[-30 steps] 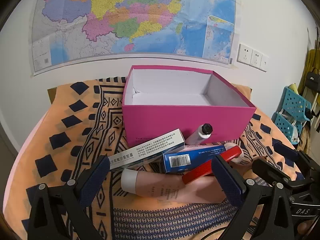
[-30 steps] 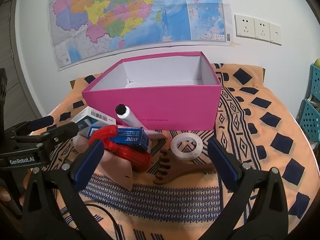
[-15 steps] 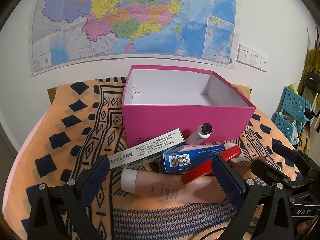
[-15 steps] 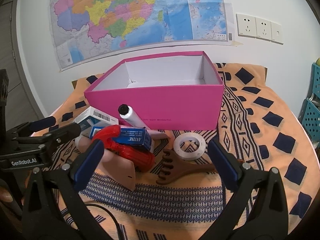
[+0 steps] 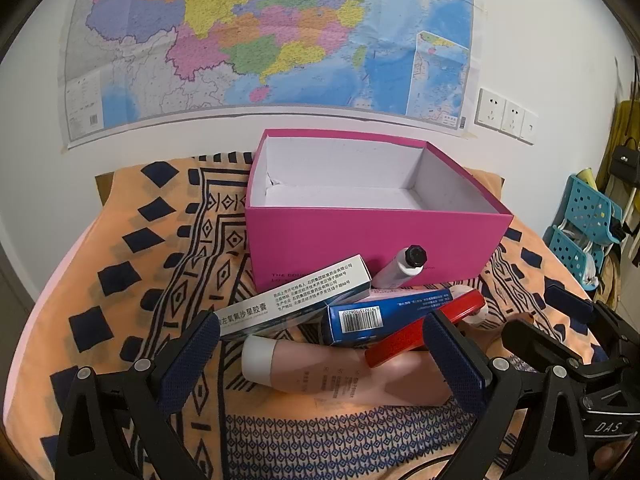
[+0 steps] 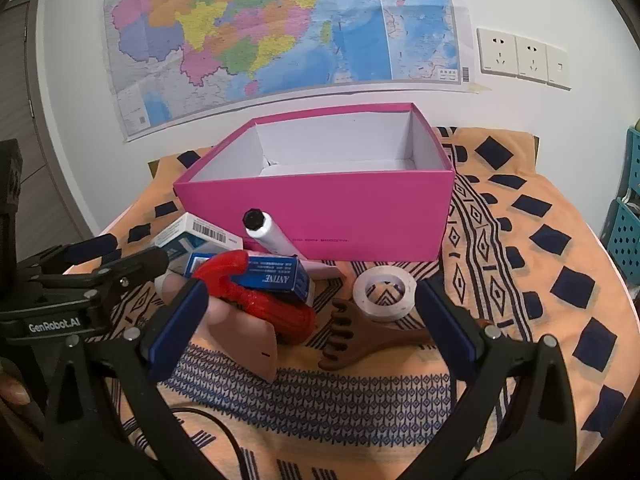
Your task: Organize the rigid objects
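An open pink box point(image 5: 372, 236) point(image 6: 340, 216) with a bare white inside stands on the patterned cloth. In front of it lies a pile: a white medicine carton point(image 5: 296, 300), a blue carton point(image 5: 380, 316) point(image 6: 268, 276), a red U-shaped tool point(image 5: 424, 330) point(image 6: 256, 300), a pink tube point(image 5: 340, 372), and a white tube with a black cap point(image 5: 400, 268) point(image 6: 266, 232). A tape roll point(image 6: 384, 292) and a brown wooden comb point(image 6: 360, 340) lie right of the pile. My left gripper point(image 5: 324, 360) is open over the pink tube. My right gripper point(image 6: 312, 320) is open before the comb.
An orange cloth with dark diamonds point(image 6: 540, 260) covers the table. A wall map point(image 5: 260, 32) and sockets point(image 6: 520, 58) are behind the box. Blue plastic baskets point(image 5: 584, 232) stand at the right. A black cable point(image 6: 208, 416) lies near the front edge.
The right wrist view has crept forward and a little lower toward the pile. The left gripper has barely moved. Both stay open.
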A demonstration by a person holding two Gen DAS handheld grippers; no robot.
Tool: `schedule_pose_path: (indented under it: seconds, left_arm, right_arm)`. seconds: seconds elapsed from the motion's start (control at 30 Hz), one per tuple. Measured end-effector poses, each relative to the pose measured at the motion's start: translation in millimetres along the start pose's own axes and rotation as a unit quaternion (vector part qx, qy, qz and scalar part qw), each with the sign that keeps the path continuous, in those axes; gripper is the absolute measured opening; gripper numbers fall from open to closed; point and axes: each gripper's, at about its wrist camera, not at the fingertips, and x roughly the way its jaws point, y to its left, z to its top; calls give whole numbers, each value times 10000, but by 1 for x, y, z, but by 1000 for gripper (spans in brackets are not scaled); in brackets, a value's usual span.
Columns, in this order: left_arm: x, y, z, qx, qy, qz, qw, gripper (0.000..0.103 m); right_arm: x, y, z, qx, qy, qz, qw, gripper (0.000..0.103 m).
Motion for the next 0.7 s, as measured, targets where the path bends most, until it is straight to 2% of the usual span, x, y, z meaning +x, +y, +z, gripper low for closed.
schedule_pose_path:
  seconds: [0.7]
  left_arm:
    - [5, 1, -5, -23, 25, -54, 10000, 103]
  right_arm:
    - [3, 3, -1, -59, 69, 163, 9998, 103]
